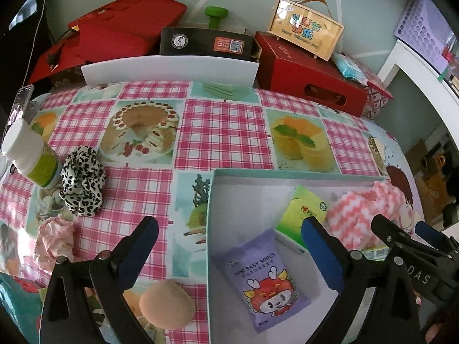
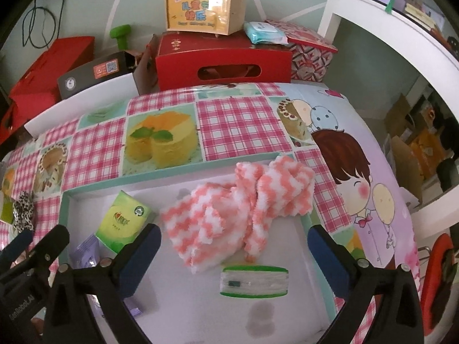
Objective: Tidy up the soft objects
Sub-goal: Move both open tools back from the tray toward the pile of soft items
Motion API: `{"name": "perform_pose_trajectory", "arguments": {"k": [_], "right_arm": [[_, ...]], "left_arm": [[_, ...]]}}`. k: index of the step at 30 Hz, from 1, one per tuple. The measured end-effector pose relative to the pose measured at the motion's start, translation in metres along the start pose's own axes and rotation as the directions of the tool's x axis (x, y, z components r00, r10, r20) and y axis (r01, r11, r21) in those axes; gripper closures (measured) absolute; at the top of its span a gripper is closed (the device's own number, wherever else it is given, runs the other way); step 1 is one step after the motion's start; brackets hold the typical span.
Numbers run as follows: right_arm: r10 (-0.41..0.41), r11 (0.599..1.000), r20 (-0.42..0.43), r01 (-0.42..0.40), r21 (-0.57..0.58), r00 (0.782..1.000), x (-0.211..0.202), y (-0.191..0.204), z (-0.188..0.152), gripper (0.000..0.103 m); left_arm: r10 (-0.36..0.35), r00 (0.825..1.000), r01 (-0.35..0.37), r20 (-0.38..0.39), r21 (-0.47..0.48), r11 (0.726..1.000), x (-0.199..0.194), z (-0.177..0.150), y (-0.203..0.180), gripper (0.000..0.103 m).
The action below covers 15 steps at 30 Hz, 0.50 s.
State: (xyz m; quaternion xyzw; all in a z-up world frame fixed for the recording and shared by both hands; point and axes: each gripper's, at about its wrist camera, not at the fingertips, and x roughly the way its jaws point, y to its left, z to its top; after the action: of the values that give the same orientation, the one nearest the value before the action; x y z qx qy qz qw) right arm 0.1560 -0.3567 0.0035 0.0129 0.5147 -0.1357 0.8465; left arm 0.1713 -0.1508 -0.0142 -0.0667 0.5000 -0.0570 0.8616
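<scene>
Currently both jaws wide apart, nothing gripped. Left hand-held gripper (image 1: 229,229) hangs over the left wall of the shallow teal-rimmed white box (image 1: 210,200) on the table with the pink-check cake-print cloth (image 1: 223,126); its right finger sits over the box, its left finger over the cloth. Right hand-held gripper (image 2: 233,236) hangs over the box interior, empty.

In the box:
- purple baby-wipes pouch with a red dragon cartoon (image 1: 265,281), flat on the floor, near left wall
- green tissue pack (image 1: 304,209), just behind the pouch, touching it as far as I can tell
- pink-and-white zigzag fluffy towel (image 2: 238,206), bunched, its far end draped over the back right corner of the rim
- green-edged clear-wrapped pack (image 2: 254,282), just in front of the towel

Outside the box, left on the cloth:
- leopard-print fabric scrunchie (image 1: 83,180), touching a white-capped green-label bottle (image 1: 31,154)
- pale pink crumpled scrunchie (image 1: 54,240)
- peach egg-shaped sponge (image 1: 167,304), near edge, beside the left finger
</scene>
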Motion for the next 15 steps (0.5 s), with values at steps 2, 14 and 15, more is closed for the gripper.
{"name": "perform_pose_trajectory", "arguments": {"k": [2,14,15], "right_arm": [[0.001,1.0,-0.005,-0.001,-0.006,1.0,0.0,0.003,0.0,0.0],[0.004,1.0,0.011,-0.004,-0.02,1.0,-0.01,0.018,0.001,0.0],[0.003,1.0,0.014,-0.002,-0.024,1.0,-0.011,0.02,0.0,0.0]], "left_arm": [[-0.009,1.0,0.009,0.001,-0.002,1.0,-0.001,0.0,0.001,0.003],[0.007,0.987,-0.014,0.158,0.046,0.999,-0.033,-0.002,0.02,0.003],[0.012,0.982,-0.022,0.186,0.055,0.998,-0.039,-0.003,0.022,0.003]]}}
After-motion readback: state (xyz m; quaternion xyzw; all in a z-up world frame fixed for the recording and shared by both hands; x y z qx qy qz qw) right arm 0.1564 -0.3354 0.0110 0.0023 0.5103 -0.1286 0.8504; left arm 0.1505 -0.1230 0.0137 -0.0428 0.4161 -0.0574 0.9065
